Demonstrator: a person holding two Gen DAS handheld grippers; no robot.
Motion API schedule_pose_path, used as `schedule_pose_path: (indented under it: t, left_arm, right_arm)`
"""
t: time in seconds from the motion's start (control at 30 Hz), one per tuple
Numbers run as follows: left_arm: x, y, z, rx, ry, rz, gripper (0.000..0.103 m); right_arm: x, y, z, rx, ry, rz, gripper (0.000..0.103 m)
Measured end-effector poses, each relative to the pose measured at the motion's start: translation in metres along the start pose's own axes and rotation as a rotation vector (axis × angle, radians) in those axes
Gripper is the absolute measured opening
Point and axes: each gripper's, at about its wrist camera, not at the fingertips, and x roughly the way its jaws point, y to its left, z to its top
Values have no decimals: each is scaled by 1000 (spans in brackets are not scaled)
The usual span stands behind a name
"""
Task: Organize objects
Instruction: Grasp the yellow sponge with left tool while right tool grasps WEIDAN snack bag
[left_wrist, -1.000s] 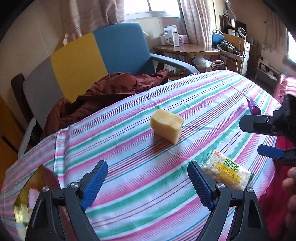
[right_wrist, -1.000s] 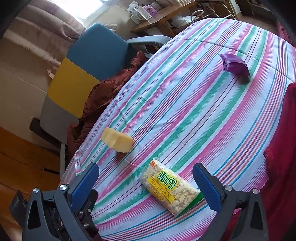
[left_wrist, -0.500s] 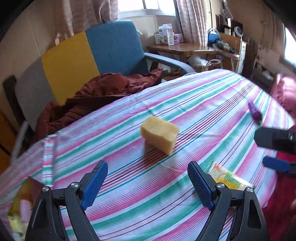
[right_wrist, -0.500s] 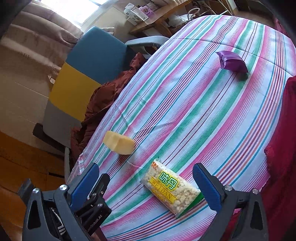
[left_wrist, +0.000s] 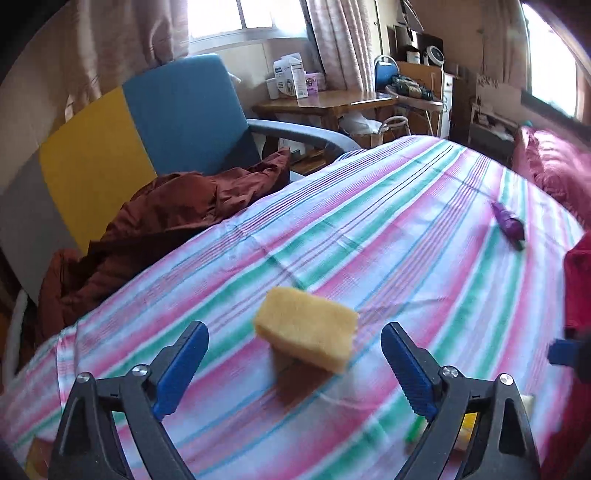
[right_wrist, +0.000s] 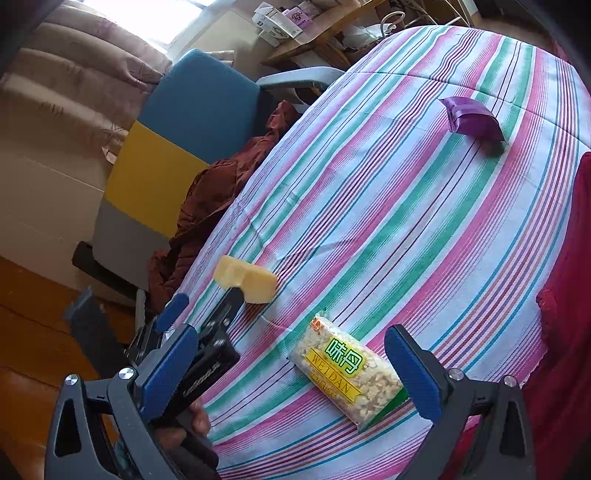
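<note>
Since the earlier frames, the left gripper (left_wrist: 293, 363) has advanced toward the sponge (left_wrist: 308, 328), which now lies between and just beyond its blue tips; its jaws have just been opening further and stand spread, pads clear of the sponge on both sides. Striped cloth (right_wrist: 388, 206) in pink, green and white covers the counter and carries all the loose items. Beyond its far edge stands an armchair (left_wrist: 177, 118) with blue, yellow and grey panels, and a dark red garment (left_wrist: 173, 218) is heaped on its seat against the cloth's border. Behind the armchair, a wooden side table (left_wrist: 332, 101) holds small boxes beneath a curtained window. In the right wrist view the right gripper (right_wrist: 291, 373) hangs over the near edge of the counter with its jaws released and wide apart, nothing pressed between them; a snack packet (right_wrist: 347, 376) with a yellow and green label lies flat on the cloth between its tips. The sponge sits on the cloth near the left edge, beyond the packet. A purple pouch (right_wrist: 472, 118) rests well apart from both, toward the far right of the counter.
</note>
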Motion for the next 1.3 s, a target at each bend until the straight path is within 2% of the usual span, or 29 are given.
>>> schedule_pose_path:
  t: [0.17,0.2,0.23,0.33,0.53,0.73,0.9,1.07,1.3]
  left_arm:
    - [27,-7,10,62,8,3,93]
    - [32,-7,10,59,19,-17,74]
    - [39,-6,9,40,60,-53,58]
    - [34,-3,4,6,54,-49,54]
    - [-3,12,-26,-151,72,-18,53]
    - [-67,9,-75,-219,42,61,54]
    - [-106,3,-106,-250,20,79,54]
    - [-117,0,-135,-284,43,71,54]
    - [-119,-5,-155,-279,61,59,54]
  right_arm:
    - [7,-1,-1,0,29,-17,103]
    - [9,-2,-1,-1,34,-23,103]
    - [9,-2,-1,-2,37,-27,103]
    - [11,-2,-1,-6,43,-40,103]
    - [11,-1,-1,-24,34,-69,103]
    - [6,-5,1,-23,11,-116,103]
    - [10,-2,1,-55,11,-175,103]
    - [18,4,-1,-115,30,-258,102]
    - [36,9,-6,-188,84,-348,102]
